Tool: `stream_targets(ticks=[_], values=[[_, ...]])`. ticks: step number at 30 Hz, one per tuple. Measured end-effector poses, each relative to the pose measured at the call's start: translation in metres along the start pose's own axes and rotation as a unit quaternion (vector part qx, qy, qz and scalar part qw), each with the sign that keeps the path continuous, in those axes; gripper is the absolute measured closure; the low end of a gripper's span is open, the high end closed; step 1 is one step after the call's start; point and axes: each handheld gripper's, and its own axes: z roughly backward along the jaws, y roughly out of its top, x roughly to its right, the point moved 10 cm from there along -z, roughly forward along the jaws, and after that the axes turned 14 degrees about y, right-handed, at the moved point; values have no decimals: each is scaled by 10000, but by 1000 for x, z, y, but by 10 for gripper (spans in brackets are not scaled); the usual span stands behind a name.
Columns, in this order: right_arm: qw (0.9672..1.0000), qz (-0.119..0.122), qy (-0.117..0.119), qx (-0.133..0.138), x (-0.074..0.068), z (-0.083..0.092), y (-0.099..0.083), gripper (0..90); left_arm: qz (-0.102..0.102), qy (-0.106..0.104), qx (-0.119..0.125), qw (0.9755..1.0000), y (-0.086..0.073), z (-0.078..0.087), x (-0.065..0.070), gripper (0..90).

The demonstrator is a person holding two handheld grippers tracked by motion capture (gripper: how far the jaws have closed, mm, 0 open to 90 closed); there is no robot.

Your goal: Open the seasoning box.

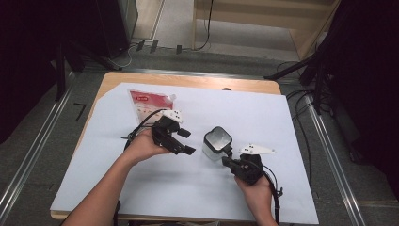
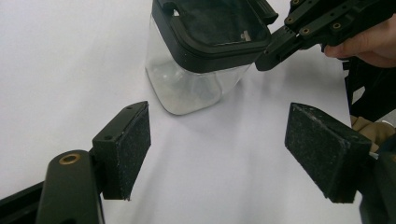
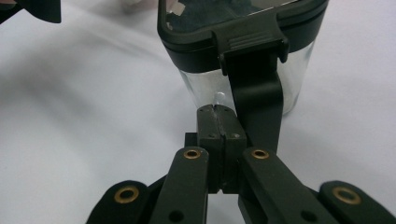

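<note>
A clear square container [image 1: 217, 141] with a black lid [image 2: 210, 28] stands upright on the white sheet. My right gripper [image 1: 227, 160] is shut, its tips [image 3: 219, 112] pressed together just in front of the container's glass wall [image 3: 299, 79]. Nothing shows between them. A black latch flap [image 3: 254, 88] hangs down from the lid beside those tips. In the left gripper view, the right gripper [image 2: 266, 58] touches the lid's rim. My left gripper [image 1: 187, 142] is open to the container's left, and its pads [image 2: 130, 144] stand wide apart with the container [image 2: 196, 70] a little beyond them.
A red and white pouch [image 1: 148, 106] lies flat at the back left of the white sheet [image 1: 282, 141], which covers the wooden table [image 1: 188, 80]. Cables trail from both grippers. Dark stands and floor rails surround the table.
</note>
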Motion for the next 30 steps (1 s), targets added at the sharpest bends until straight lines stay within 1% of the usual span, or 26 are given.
stream_targets(ticks=[2, 4, 6, 7, 9, 12, 13, 15, 18, 20, 21, 22, 23, 24, 26, 30], values=[[10000, -39, -23, 15, 2, 1, 0, 900, -17, 20, 51, 10000, 1, -1, 1, 239], [10000, -28, -26, 7, 4, 2, 0, 900, -38, 17, 27, 10000, 1, 0, 1, 239], [10000, -67, -52, 13, 7, 4, 2, 900, -12, 18, -15, 10000, 0, -1, 0, 244], [10000, -45, -58, 8, 9, 5, 2, 900, -11, -11, -22, 10000, 0, -1, 0, 254], [9999, -50, -103, -11, 13, 6, 3, 900, -24, 9, -21, 10000, 0, -1, 1, 271], [9999, -82, -118, 36, 17, 9, 4, 900, -40, 18, 22, 10000, 1, -1, 1, 267], [9998, -115, -148, 48, 20, 12, 6, 900, -29, 108, 54, 9999, 2, 0, -1, 258], [9998, -155, -147, 59, 23, 15, 7, 900, -3, 124, 116, 9999, 4, 0, -1, 251], [9997, -193, -155, 52, 27, 17, 9, 900, 16, 165, 128, 9998, 4, -1, -2, 247], [9997, -195, -160, 29, 28, 17, 9, 900, 15, 179, 101, 9998, 4, -1, -2, 249], [9998, -161, -92, -34, 30, 18, 10, 900, 86, 96, 0, 9999, 2, -3, 0, 254], [9998, -161, -92, -34, 30, 18, 10, 900, 86, 96, 0, 9999, 2, -3, 0, 255], [9999, -77, -80, -109, 33, 19, 10, 900, 75, 70, -47, 9999, 1, -4, 0, 256], [9999, -77, -80, -109, 33, 19, 10, 900, 49, 92, -49, 9999, 1, -5, 0, 256], [9998, -112, -31, -147, 35, 19, 11, 900, 33, 67, -59, 10000, 1, -5, 1, 256], [9997, -123, -47, -212, 40, 22, 13, 900, 24, 91, -28, 10000, 2, -6, 2, 257]])
